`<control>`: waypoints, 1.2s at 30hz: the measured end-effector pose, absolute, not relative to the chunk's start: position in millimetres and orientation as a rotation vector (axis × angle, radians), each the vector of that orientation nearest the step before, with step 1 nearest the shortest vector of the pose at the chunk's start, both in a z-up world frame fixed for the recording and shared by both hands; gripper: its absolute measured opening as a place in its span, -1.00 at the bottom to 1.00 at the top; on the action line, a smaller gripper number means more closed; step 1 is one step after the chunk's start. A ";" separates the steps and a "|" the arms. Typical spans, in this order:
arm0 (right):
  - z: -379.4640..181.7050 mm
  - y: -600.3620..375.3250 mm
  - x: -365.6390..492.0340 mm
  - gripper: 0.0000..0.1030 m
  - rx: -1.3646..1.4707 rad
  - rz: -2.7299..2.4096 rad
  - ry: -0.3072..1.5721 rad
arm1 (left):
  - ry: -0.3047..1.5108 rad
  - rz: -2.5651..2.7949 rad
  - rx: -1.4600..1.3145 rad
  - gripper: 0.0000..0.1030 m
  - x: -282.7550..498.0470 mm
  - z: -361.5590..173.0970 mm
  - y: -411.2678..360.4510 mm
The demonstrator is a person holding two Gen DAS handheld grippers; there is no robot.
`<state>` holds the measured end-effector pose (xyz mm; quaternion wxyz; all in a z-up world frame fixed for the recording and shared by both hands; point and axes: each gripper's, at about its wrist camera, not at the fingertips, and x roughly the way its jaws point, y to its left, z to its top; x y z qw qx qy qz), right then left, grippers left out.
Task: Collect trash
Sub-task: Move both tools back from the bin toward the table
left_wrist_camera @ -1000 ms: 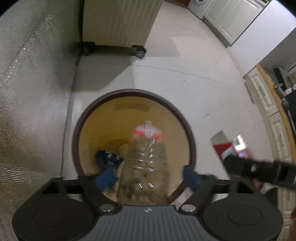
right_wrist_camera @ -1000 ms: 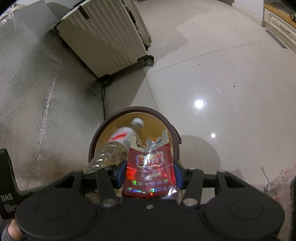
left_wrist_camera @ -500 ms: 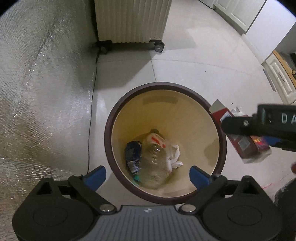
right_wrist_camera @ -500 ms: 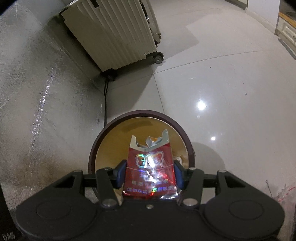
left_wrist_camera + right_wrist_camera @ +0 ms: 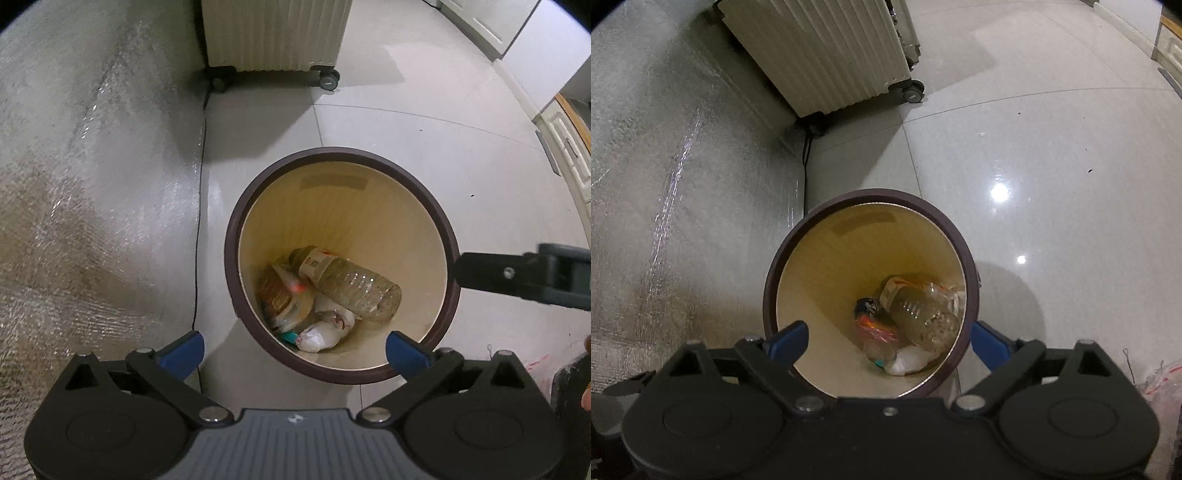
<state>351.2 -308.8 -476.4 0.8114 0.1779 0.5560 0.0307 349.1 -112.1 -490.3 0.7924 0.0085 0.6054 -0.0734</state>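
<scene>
A round bin with a brown rim [image 5: 236, 236] [image 5: 772, 291] and a beige inside stands on the tiled floor, under both grippers. On its bottom lie a clear plastic bottle [image 5: 351, 284] [image 5: 923, 317], crumpled white paper [image 5: 325, 328] and a blurred red foil packet [image 5: 875, 326]. My left gripper [image 5: 295, 352] hangs over the bin's near rim; its jaws are opening wide with nothing between them. Over the same bin, my right gripper [image 5: 888, 341] has its jaws opening and holds nothing. Part of the right gripper's body [image 5: 524, 277] shows at the right of the left wrist view.
A cream ribbed suitcase on wheels [image 5: 273, 33] [image 5: 827, 55] stands behind the bin. A silver foil mat [image 5: 74, 184] covers the left, with a black cable [image 5: 199, 221] along its edge. White cabinets [image 5: 569, 147] line the right. A thin plastic bag [image 5: 1160, 380] lies at the lower right.
The bottle left my left gripper and fell into the bin. My right gripper opened and the red foil packet dropped from it into the bin.
</scene>
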 end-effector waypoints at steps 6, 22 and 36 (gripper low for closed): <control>-473.0 -307.6 349.5 0.97 0.366 0.086 1.193 | 1.309 -0.147 0.010 1.00 347.2 -486.4 -108.8; -451.9 -316.0 330.2 1.00 0.293 0.084 1.184 | 1.308 -0.111 -0.013 1.00 330.5 -457.0 -94.6; -417.3 -322.3 293.3 1.00 0.247 0.061 1.128 | 1.262 -0.077 -0.039 1.00 301.6 -409.7 -80.0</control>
